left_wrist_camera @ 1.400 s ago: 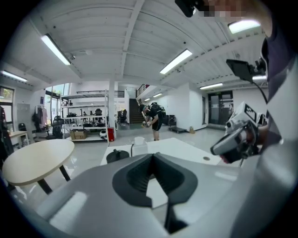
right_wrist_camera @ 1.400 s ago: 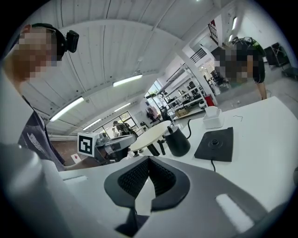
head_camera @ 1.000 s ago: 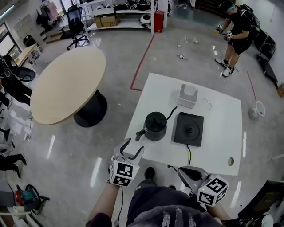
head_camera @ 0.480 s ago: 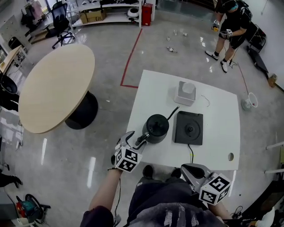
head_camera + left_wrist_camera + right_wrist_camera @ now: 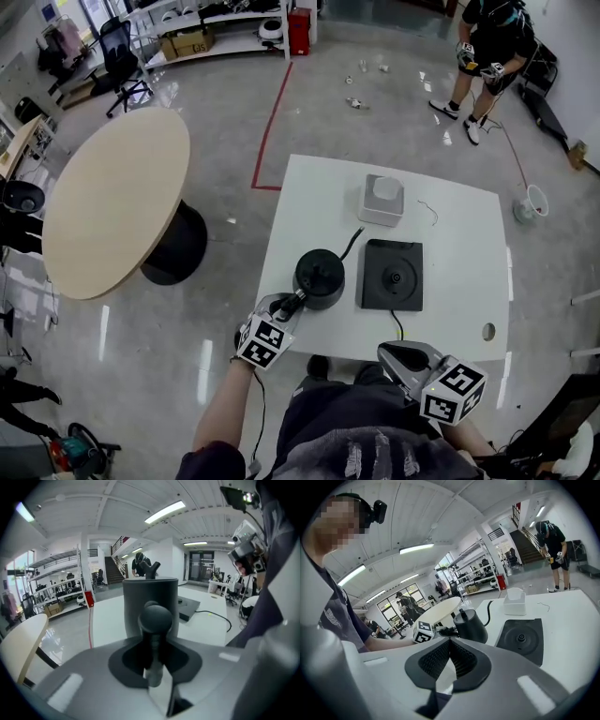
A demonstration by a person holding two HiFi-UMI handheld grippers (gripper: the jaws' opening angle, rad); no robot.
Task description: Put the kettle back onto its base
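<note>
The black kettle (image 5: 319, 275) stands on the white table (image 5: 469, 244), just left of its flat black base (image 5: 392, 275). The kettle's handle (image 5: 294, 302) points toward me. My left gripper (image 5: 284, 305) reaches in from the near edge, its jaws closing around that handle. In the left gripper view the handle's round knob (image 5: 155, 619) sits between the jaws with the kettle's body (image 5: 150, 597) right behind. My right gripper (image 5: 398, 354) hovers shut at the table's near edge, holding nothing. From the right gripper view, kettle (image 5: 471, 624) and base (image 5: 521, 640) lie ahead.
A white box (image 5: 382, 199) sits at the back of the table, and the base's cord (image 5: 397, 323) runs toward me. A round hole (image 5: 488, 331) is near the right front corner. A round beige table (image 5: 112, 197) stands left, and a person (image 5: 487, 47) stands far off.
My left gripper moved forward and down from the table's edge to the kettle's handle, and its jaws came together around it. The right gripper drifted slightly.
</note>
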